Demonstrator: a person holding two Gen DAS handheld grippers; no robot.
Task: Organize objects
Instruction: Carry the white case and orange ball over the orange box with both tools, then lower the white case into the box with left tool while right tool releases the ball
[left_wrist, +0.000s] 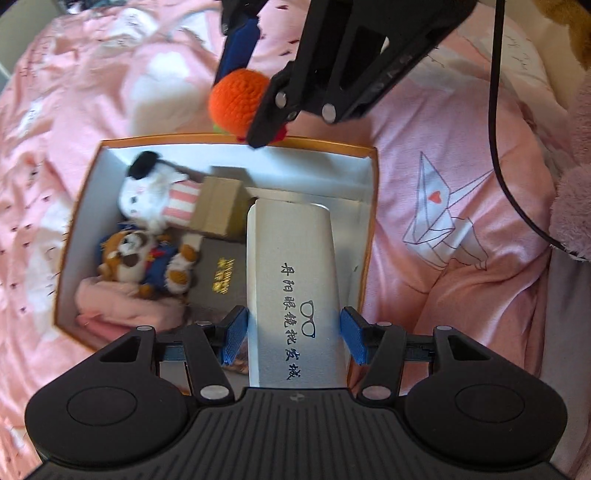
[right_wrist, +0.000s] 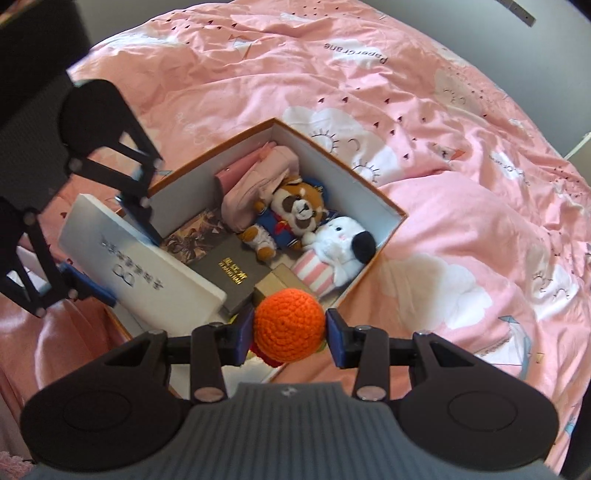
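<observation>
1. An open box (left_wrist: 369, 206) with an orange rim and white inner walls is set on a bed under a pink printed quilt (left_wrist: 461, 155); every place below is given relative to this box.
2. A white glasses case (left_wrist: 291, 288) with dark printed characters is held between the blue pads of the left gripper (left_wrist: 291, 334), slanting over one side of the box, its far end inside.
3. An orange crocheted ball (right_wrist: 290, 330) is clamped by the right gripper (right_wrist: 290, 332), above the box's corner and rim.
4. Inside the box are seen a white plush dog (right_wrist: 343, 243) with a black ear, a brown plush animal (right_wrist: 295, 218) in blue clothes, folded pink cloth (right_wrist: 258, 181), a dark book (right_wrist: 229, 273) with gold lettering and a small cardboard carton (left_wrist: 218, 206).
5. A black cable (left_wrist: 495, 110) is seen crossing the quilt beside the box.
</observation>
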